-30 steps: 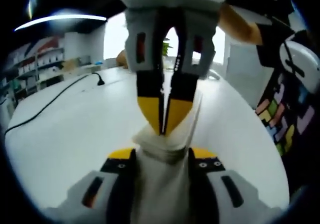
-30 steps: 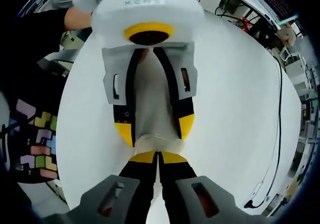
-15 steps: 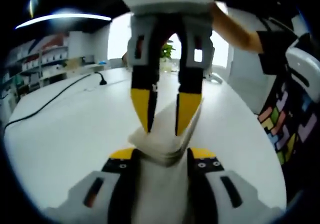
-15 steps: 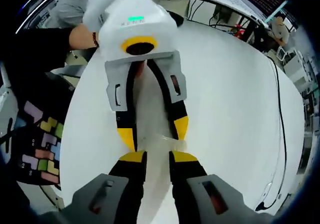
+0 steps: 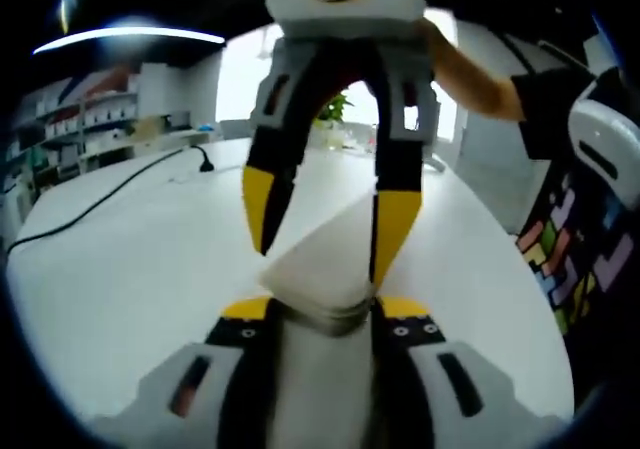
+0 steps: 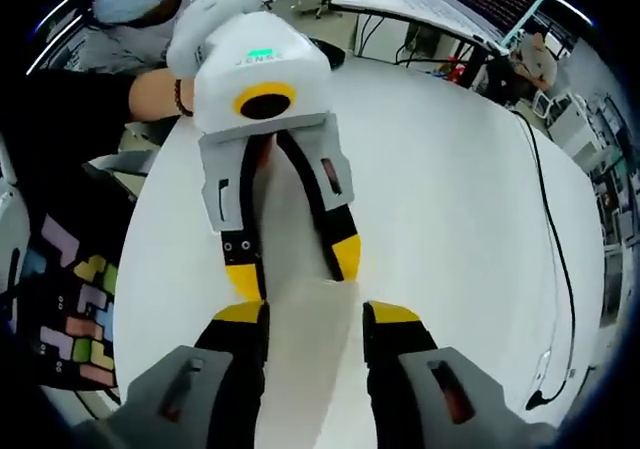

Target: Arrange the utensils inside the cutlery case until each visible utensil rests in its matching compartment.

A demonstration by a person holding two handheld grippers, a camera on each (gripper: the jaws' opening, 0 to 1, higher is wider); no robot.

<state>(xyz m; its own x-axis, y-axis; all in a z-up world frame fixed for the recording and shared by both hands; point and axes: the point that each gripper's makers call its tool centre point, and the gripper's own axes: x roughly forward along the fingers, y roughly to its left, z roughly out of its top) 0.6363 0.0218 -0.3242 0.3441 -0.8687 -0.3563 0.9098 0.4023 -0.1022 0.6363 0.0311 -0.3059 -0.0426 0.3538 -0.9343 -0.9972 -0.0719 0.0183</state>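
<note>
I've got the white case [image 5: 322,269] pinched in my left gripper [image 5: 322,307], long axis running fwd toward right gripper [image 6: 318,314], whose jaws are spread wide, straddling its far end, gripping nothing.

A pale grey-white cutlery case [image 5: 325,279], soft and folded like cloth, is clamped between the jaws of the left gripper [image 5: 322,307]. Its free end sticks out past the yellow tips as a flattened, layered fold with a pointed corner. In the right gripper view the case [image 6: 300,299] runs as a long strip above the white table; its contents can't be made out.
</note>
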